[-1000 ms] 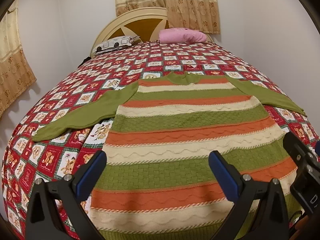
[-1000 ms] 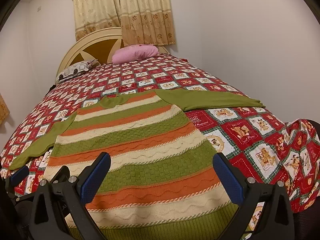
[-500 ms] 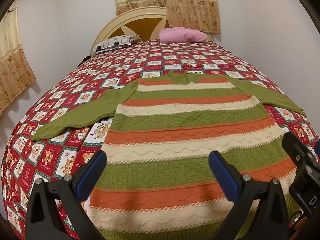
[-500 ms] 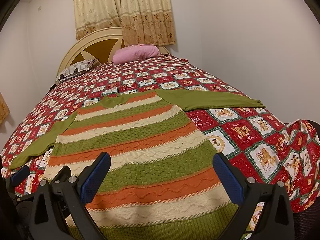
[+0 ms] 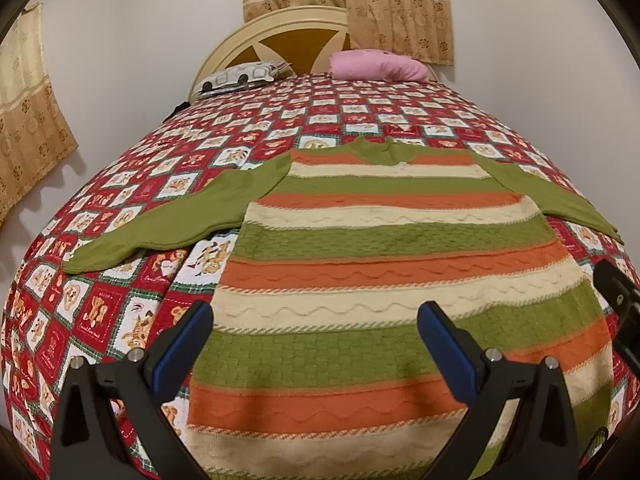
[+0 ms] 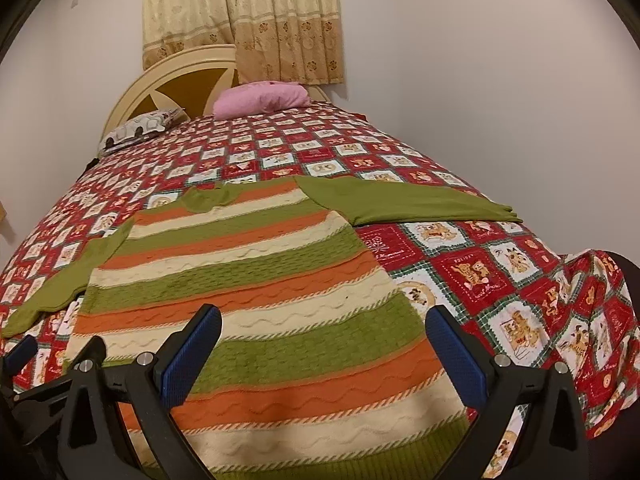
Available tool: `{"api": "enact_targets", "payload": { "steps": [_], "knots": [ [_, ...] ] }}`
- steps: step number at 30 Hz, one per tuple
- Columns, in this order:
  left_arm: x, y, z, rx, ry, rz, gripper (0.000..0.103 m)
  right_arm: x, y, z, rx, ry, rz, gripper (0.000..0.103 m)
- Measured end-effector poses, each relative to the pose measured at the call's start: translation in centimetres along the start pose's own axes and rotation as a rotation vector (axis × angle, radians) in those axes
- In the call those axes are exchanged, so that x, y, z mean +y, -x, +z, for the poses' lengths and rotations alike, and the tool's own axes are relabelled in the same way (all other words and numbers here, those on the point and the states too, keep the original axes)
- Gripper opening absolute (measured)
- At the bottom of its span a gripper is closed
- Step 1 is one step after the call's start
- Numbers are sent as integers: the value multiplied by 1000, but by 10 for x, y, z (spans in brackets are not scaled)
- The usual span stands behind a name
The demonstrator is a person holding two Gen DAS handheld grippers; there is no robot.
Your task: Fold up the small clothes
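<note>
A striped sweater (image 5: 384,248) in green, orange and cream lies flat on the bed, collar away from me, both green sleeves spread out to the sides. Its left sleeve (image 5: 172,220) reaches toward the left edge; its right sleeve (image 6: 408,200) lies across the quilt. My left gripper (image 5: 316,324) hovers open over the sweater's lower left part, nothing between its blue pads. My right gripper (image 6: 324,332) hovers open over the lower right part near the hem (image 6: 320,460), also empty. Each gripper shows at the edge of the other's view.
A red patchwork quilt (image 5: 120,300) covers the bed. A pink pillow (image 5: 376,66) and a car-print pillow (image 5: 240,76) lie by the cream headboard (image 5: 304,36). Walls close in on both sides, and curtains hang behind. The quilt drops off the bed's right edge (image 6: 592,320).
Both views have shifted only slightly, with the sweater sitting marginally higher in frame. The sweater has not moved and both grippers stay open.
</note>
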State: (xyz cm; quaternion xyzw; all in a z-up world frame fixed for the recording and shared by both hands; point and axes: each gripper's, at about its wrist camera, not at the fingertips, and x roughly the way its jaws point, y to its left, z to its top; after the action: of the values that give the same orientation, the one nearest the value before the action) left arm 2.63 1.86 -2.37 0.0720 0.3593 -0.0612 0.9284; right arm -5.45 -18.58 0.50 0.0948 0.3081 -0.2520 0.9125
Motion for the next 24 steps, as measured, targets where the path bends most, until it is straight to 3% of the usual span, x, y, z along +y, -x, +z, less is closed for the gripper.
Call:
{"api": "enact_targets", "payload": {
  "steps": [13, 17, 24],
  "knots": [
    [6, -17, 8, 20, 12, 10, 103, -3, -16, 11, 22, -2, -27, 102],
    [14, -25, 17, -21, 23, -2, 103, -8, -23, 17, 20, -2, -21, 102],
    [33, -68, 37, -40, 73, 95, 103, -73, -59, 41, 11, -138, -14, 101]
  ]
}}
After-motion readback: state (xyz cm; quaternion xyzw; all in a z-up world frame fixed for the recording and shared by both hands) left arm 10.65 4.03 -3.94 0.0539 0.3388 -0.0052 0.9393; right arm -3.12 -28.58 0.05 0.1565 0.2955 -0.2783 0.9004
